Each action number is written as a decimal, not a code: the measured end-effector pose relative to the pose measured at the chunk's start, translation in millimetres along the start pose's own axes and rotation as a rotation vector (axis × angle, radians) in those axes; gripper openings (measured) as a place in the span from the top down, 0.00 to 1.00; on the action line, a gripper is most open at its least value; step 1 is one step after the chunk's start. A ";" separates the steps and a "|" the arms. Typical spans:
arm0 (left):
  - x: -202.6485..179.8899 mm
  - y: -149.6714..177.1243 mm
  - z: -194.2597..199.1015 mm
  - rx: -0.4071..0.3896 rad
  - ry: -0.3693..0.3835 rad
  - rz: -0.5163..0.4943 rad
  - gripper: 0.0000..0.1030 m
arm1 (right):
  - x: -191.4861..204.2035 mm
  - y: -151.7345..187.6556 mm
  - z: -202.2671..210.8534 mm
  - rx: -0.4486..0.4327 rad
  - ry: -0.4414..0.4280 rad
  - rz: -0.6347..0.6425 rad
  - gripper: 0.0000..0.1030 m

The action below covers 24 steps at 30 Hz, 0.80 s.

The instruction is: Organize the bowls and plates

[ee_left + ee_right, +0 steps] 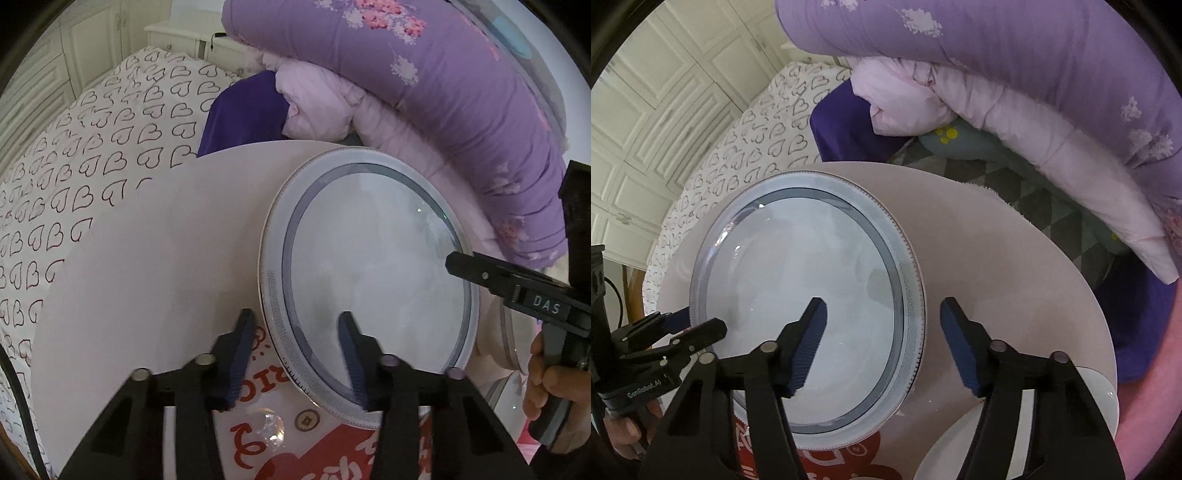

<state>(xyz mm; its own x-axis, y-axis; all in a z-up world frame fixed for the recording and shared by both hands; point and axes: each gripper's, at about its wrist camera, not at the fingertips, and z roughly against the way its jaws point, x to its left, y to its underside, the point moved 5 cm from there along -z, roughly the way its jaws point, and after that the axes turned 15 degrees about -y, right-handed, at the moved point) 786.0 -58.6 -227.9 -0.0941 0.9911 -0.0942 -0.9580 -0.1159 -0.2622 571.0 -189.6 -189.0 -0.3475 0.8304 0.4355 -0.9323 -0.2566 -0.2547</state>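
A large round plate (369, 273) with a grey-blue ring and patterned rim lies on a pale round table (147, 258). It also shows in the right wrist view (812, 295). My left gripper (297, 354) is open, its fingers straddling the plate's near-left rim. My right gripper (882, 343) is open, its fingers straddling the plate's right rim. The right gripper shows in the left wrist view (458, 264) at the plate's right edge. The left gripper shows in the right wrist view (698, 328) at the plate's left edge. A white dish (960, 443) sits at the table's near right.
A red and white printed mat (314, 450) lies under the plate's near edge. A bed with a heart-print sheet (92, 166) and folded purple and pink quilts (443, 92) lies behind the table. White cabinets (646, 129) stand at the far left.
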 end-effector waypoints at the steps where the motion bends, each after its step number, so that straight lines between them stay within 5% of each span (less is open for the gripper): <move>1: 0.0 0.0 -0.2 0.002 0.005 0.000 0.70 | 1.0 -0.6 -1.3 0.005 -0.007 0.001 0.43; 11: 3.5 1.5 -1.9 0.005 0.017 -0.001 0.80 | 6.6 2.2 -11.6 0.021 0.041 0.028 0.46; 21: 39.6 0.7 4.8 -0.004 0.019 0.052 0.80 | 30.9 16.5 -5.1 -0.017 -0.093 0.011 0.47; 24: 44.0 1.9 7.5 -0.009 0.011 0.059 0.81 | 33.6 20.1 -9.5 -0.014 -0.074 0.013 0.56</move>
<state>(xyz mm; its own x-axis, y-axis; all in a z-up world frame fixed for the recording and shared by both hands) 778.1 -14.6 -225.4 -0.1475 0.9817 -0.1201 -0.9485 -0.1748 -0.2640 541.6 -162.2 -187.7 -0.3664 0.7881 0.4946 -0.9265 -0.2599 -0.2722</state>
